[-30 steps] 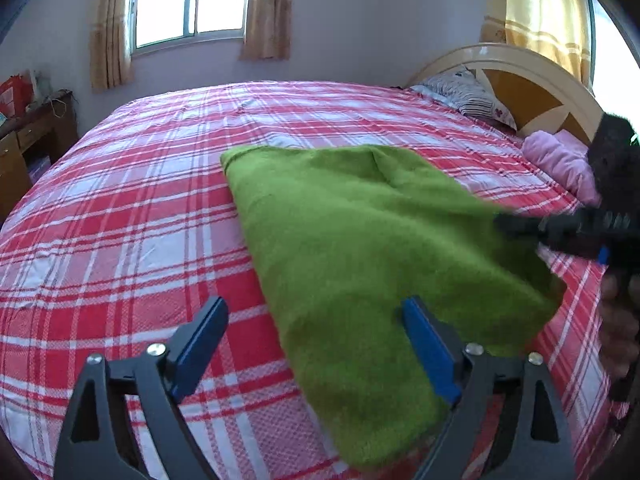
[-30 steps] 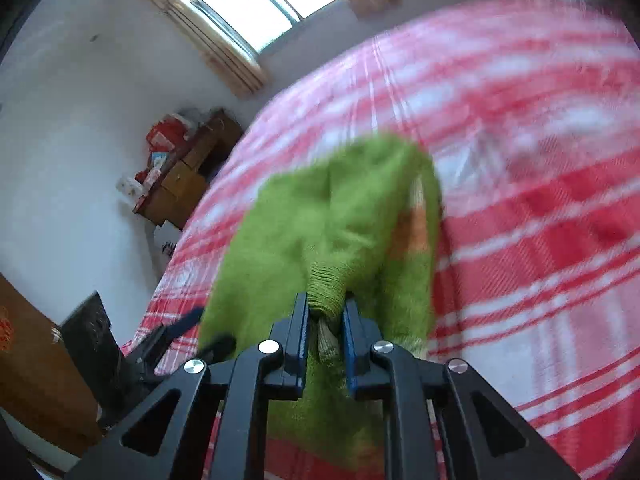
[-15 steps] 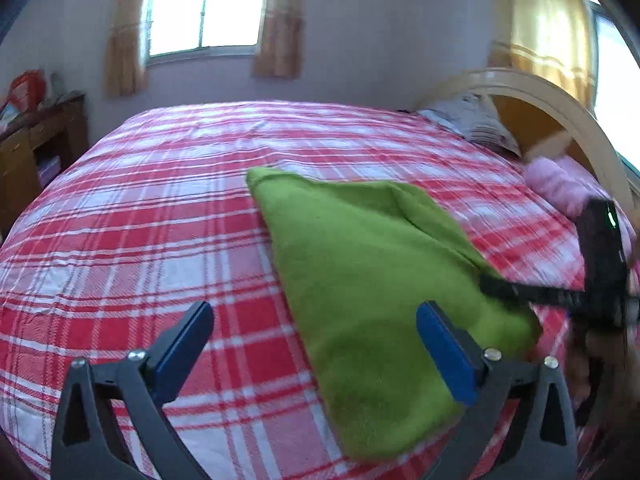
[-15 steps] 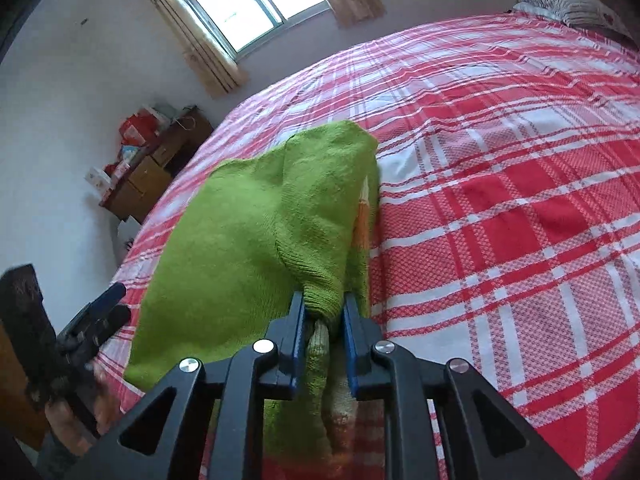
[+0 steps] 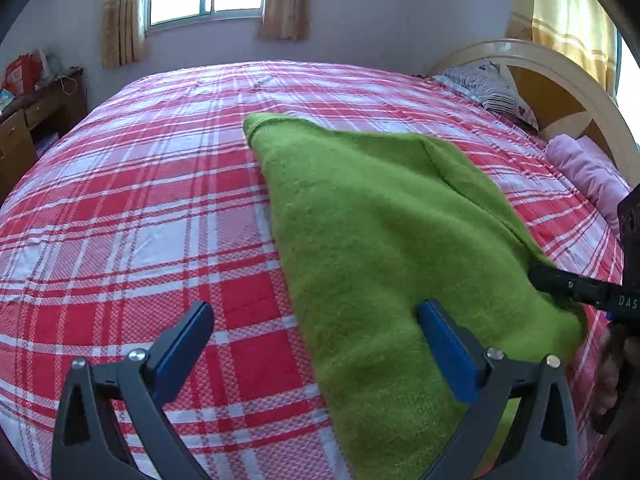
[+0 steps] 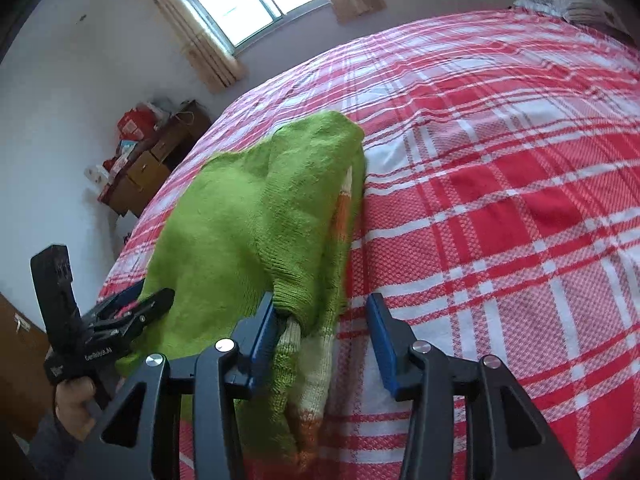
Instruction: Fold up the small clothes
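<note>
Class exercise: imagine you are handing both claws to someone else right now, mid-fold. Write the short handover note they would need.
Right claw: jaws opening, with the ribbed cuff of the green knitted sweater between them, touching only the left pad; no real grip.
Left claw: open, empty, low over the sweater's near edge and the red and white plaid bedspread.
Position: sweater lies flat on the bedspread, one sleeve laid over the body.
Done: that sleeve fold, apparently.
Left: probably pull the right claw clear, then fold the body into a smaller bundle; the other sleeve's state cannot be seen.
</note>
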A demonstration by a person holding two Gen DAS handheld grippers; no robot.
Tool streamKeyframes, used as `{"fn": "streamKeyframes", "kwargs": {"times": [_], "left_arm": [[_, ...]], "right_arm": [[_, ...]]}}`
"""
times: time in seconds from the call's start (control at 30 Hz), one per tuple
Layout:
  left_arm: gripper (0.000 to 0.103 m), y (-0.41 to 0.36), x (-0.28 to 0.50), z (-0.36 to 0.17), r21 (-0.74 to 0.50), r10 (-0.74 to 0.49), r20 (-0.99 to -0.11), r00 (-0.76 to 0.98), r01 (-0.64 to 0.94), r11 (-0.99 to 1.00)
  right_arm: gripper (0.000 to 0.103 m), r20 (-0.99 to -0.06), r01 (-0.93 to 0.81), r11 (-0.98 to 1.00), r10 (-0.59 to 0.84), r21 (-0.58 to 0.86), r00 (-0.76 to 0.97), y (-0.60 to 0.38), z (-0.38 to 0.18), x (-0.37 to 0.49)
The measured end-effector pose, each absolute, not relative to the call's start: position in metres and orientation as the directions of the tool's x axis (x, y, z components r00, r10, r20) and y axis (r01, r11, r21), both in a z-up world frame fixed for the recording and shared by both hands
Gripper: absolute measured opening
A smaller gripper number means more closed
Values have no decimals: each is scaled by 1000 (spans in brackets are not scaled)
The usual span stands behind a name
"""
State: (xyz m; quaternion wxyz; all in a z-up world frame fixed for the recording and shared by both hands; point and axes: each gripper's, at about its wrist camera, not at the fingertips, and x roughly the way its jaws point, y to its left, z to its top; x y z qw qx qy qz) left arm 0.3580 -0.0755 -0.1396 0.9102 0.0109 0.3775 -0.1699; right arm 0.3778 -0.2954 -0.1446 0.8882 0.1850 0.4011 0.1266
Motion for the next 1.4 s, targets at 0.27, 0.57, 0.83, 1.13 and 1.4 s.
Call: {"fn": "streamKeyframes", "kwargs": {"times": [0.27, 0.57, 0.83, 1.13, 1.4], "left_arm": [[103, -74, 363, -142, -132, -318, -692, 649, 319, 939], [103, -69, 358, -139, -153, -333, -669, 665, 316, 936], [103, -71, 357, -143, -200, -399, -667, 629, 364, 910], [103, -61, 364, -151, -309, -468, -676, 569, 358, 881], [102, -64, 357, -150, -317, -486, -666, 566, 375, 871]], "right_arm": [[52, -640, -61, 969, 206, 240, 740, -283, -97, 373], [52, -680, -331, 912, 403, 243, 612, -198, -87, 411], [45, -647, -306, 902, 431, 304, 629, -247, -124, 403], [58, -516, -301, 867, 482, 398, 708, -272, -101, 395], [74, -556, -78, 757, 541, 649, 631, -340, -140, 444]]}}
